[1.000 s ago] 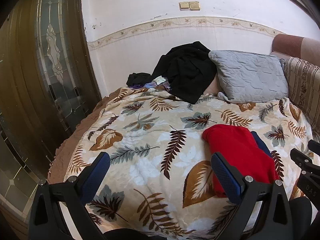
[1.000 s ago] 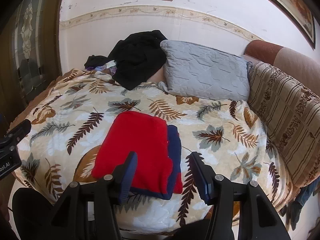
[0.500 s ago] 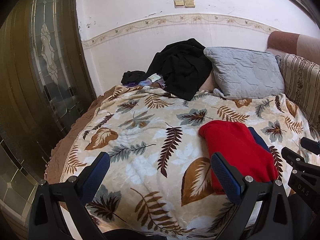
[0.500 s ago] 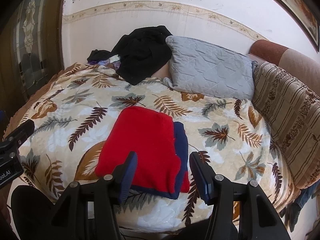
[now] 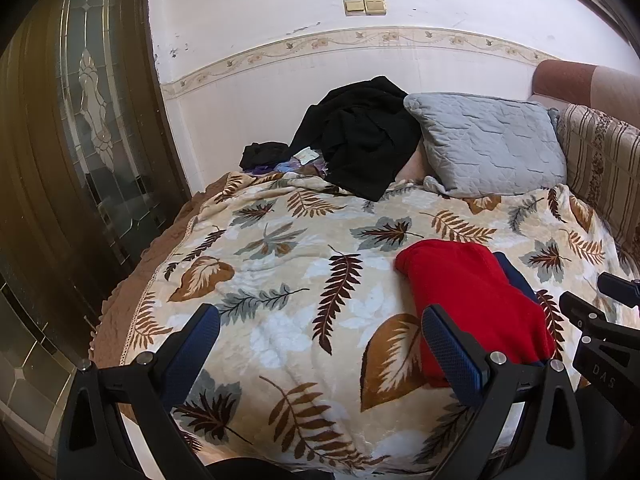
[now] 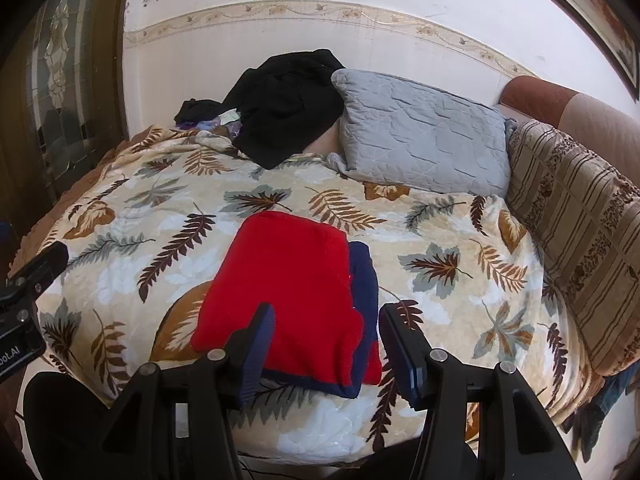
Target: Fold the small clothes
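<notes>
red garment (image 6: 288, 280), navy layer (image 6: 364, 280) mostly hidden

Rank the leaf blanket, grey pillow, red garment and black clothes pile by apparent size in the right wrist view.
1. Leaf blanket
2. Grey pillow and red garment: look alike; the garment is nearer the camera, so unsure
3. Black clothes pile

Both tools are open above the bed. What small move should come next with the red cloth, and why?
Probably lower the right hand-held gripper onto the near edge of the red garment. It hangs open right over that edge and holds nothing, while the left hand-held gripper is open over bare blanket, beside the garment.
</notes>
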The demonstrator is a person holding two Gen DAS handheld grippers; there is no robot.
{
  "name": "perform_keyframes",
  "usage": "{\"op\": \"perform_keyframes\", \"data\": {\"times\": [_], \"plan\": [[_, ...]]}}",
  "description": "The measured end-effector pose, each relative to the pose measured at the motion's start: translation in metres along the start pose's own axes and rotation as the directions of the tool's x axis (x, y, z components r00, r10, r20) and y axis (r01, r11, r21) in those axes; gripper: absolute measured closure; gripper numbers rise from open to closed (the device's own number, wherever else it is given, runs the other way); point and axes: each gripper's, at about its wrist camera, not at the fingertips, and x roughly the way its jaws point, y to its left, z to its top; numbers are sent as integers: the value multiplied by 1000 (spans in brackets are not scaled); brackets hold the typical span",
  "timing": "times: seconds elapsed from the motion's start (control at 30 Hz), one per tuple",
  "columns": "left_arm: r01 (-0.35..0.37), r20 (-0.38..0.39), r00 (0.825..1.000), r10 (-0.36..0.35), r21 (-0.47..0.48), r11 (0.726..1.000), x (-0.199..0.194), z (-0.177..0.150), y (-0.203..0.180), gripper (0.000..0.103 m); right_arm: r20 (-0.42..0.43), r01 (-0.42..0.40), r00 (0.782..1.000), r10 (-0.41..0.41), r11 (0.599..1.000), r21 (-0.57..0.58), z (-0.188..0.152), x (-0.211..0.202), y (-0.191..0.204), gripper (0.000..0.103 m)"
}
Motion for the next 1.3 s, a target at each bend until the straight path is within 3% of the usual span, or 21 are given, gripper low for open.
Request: {"op": "perform_keyframes", "data": {"times": [1.3], "plan": [[15, -16, 1000, -15, 27, 1000, 1, -3, -12, 2, -11, -7, 1000, 7, 999, 45, -7, 5, -14, 44]]}}
